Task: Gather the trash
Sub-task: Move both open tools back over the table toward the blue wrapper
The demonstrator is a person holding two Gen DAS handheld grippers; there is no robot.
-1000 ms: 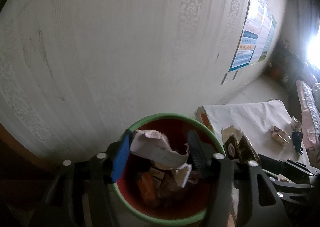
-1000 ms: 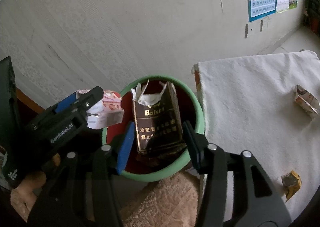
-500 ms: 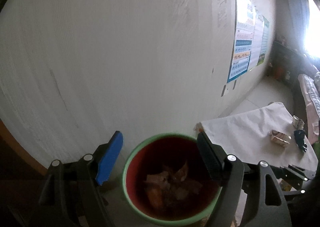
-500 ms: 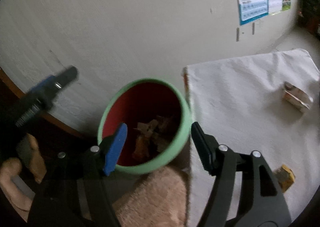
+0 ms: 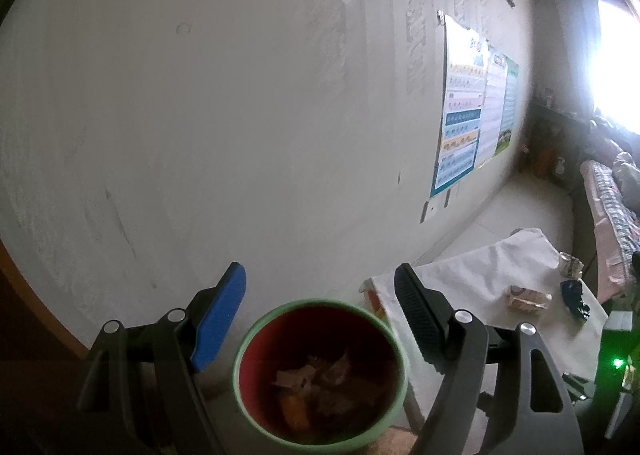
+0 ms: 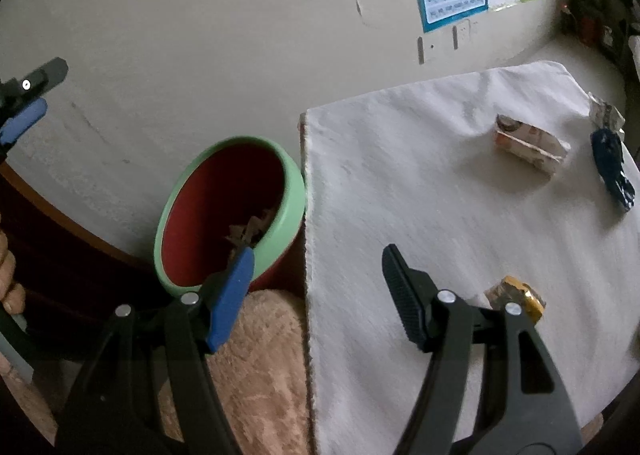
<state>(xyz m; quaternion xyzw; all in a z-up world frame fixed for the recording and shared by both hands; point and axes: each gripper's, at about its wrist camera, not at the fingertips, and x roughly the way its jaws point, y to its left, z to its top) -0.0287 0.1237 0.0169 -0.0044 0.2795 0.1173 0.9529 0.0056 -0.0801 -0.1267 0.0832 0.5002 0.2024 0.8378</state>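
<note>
Beside the white-clothed table's (image 6: 400, 183) left edge stands the green-rimmed trash bin (image 6: 292, 191), scraps inside. Both left gripper (image 5: 320, 319) and right gripper (image 6: 316, 287) gape empty, jaws just widened. A crumpled carton (image 6: 528, 145) lies on open cloth.

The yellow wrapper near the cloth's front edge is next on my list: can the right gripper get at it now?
Probably yes: the right gripper is open and empty, and the yellow wrapper lies uncovered on the white cloth beside it.
</note>
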